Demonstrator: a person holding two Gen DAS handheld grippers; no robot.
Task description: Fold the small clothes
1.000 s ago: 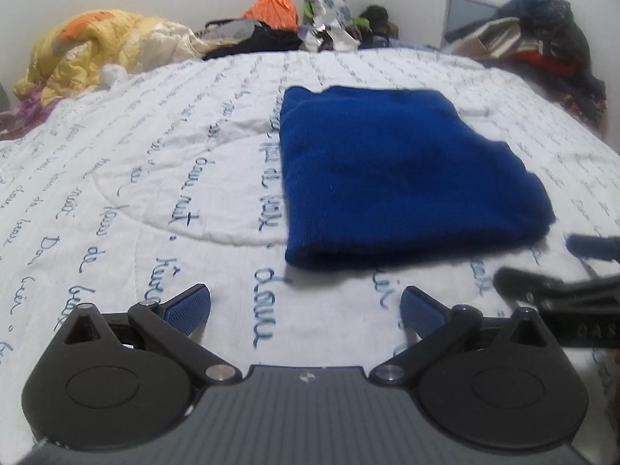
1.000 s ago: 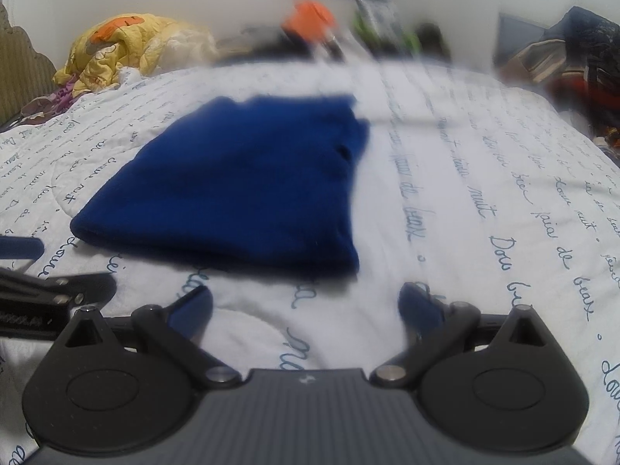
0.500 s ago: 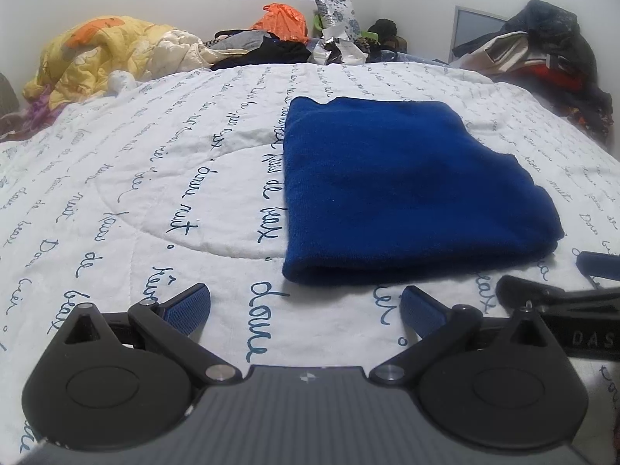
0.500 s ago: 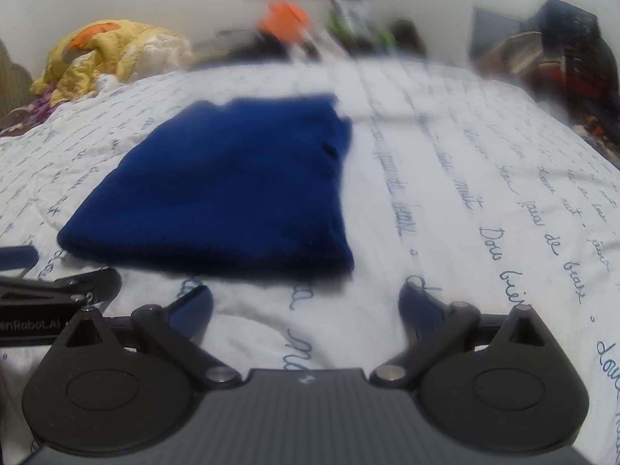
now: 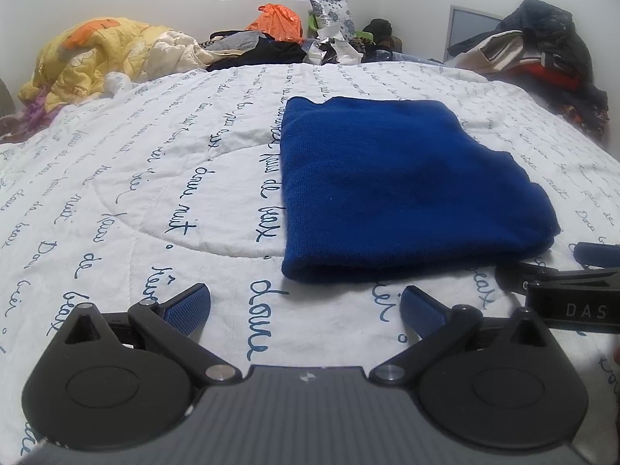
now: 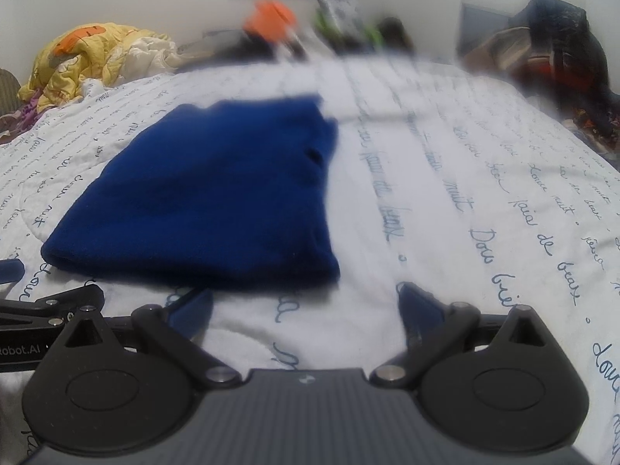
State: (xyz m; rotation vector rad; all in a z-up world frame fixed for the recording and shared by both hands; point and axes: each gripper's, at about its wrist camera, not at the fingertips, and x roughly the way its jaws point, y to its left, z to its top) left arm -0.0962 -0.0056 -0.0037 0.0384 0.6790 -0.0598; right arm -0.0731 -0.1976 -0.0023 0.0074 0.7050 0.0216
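A folded blue knit garment point(image 5: 403, 190) lies flat on the white quilt point(image 5: 155, 178) with blue script. My left gripper point(image 5: 306, 302) is open and empty, just short of the garment's near folded edge. My right gripper point(image 6: 306, 302) is open and empty too, just short of the garment point(image 6: 209, 197), which sits ahead and to its left. The right gripper's black body point(image 5: 573, 294) shows at the right edge of the left wrist view. The left gripper's body point(image 6: 42, 310) shows at the left edge of the right wrist view.
A yellow and orange blanket pile point(image 5: 93, 54) lies at the far left. Mixed clothes and an orange bag point(image 5: 277, 23) sit along the far edge of the bed. A dark heap of clothes point(image 5: 542, 54) lies at the far right.
Both grippers have drawn back and lifted slightly from the garment, so it sits a little farther ahead. Both stay open. The garment has not moved.
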